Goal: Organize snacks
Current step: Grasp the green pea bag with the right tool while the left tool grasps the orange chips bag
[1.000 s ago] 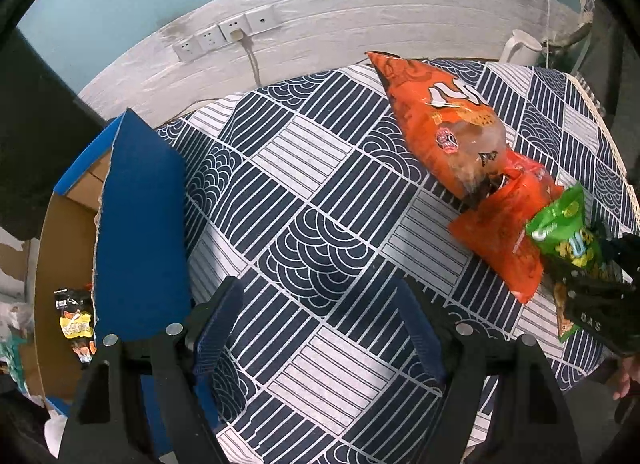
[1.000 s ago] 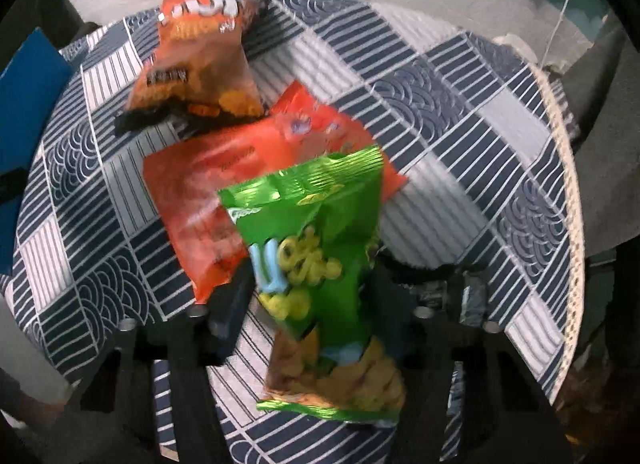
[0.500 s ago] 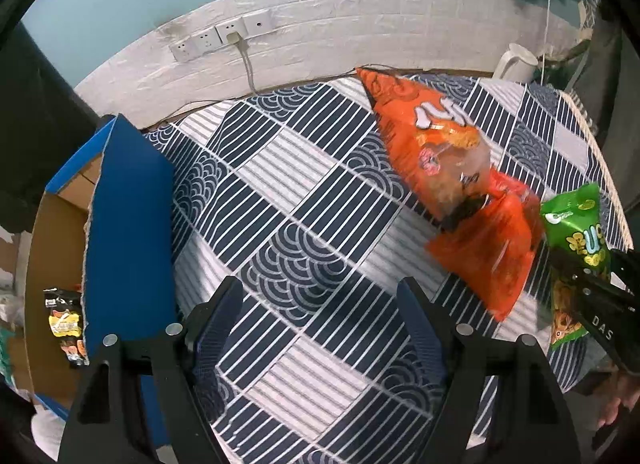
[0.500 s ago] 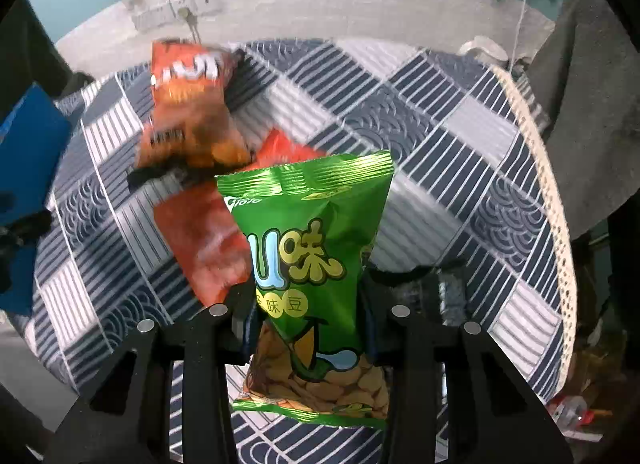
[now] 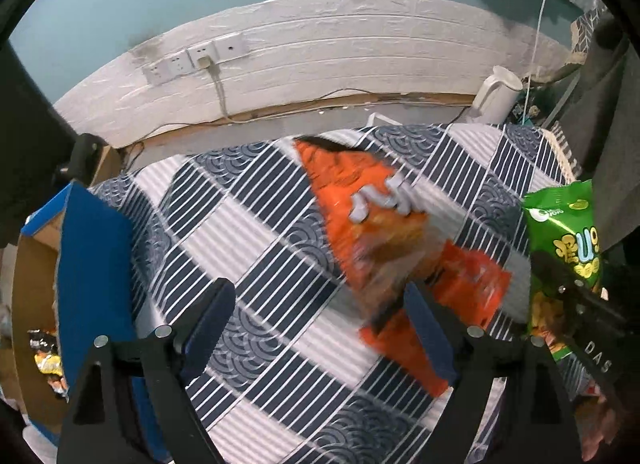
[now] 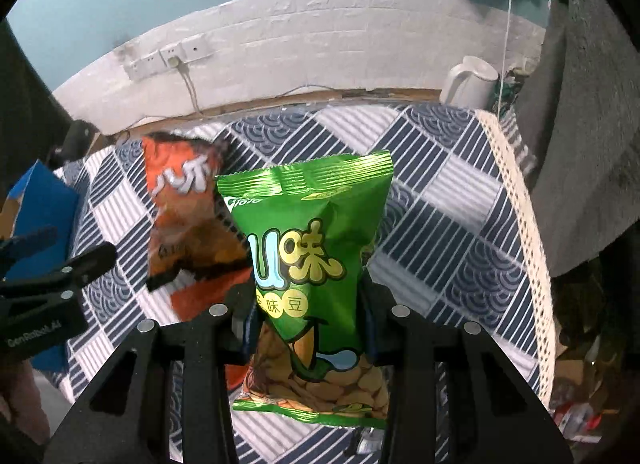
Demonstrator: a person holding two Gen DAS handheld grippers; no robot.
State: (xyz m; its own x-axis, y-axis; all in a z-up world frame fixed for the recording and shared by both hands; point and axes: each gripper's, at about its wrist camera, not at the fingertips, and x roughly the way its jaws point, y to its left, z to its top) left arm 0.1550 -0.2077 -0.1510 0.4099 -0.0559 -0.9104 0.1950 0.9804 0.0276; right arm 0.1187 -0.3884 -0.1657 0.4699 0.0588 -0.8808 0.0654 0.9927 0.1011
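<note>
A green snack bag [image 6: 308,232] hangs above the table, with my right gripper [image 6: 308,304] shut on its lower half. The left wrist view shows the same green bag [image 5: 568,232] at the far right. A large orange chip bag [image 5: 368,216] lies on the striped tablecloth [image 5: 240,232], overlapping a smaller red-orange bag [image 5: 460,296]. My left gripper [image 5: 318,290] hovers over the cloth with its jaws opening and nothing between them. Its right finger is just in front of the orange bags. A blue cardboard box [image 5: 92,264] stands open at the table's left edge.
A small snack packet [image 5: 46,356] lies inside the box. A white kettle [image 5: 496,96] stands beyond the table's far right corner, below a wall with sockets [image 5: 192,60]. The table's lace-trimmed edge [image 6: 520,204] runs down the right, beside grey fabric [image 6: 580,144].
My right gripper closed on the green bag and lifted it off the table. My left gripper moved right toward the orange bags and its jaws spread wider.
</note>
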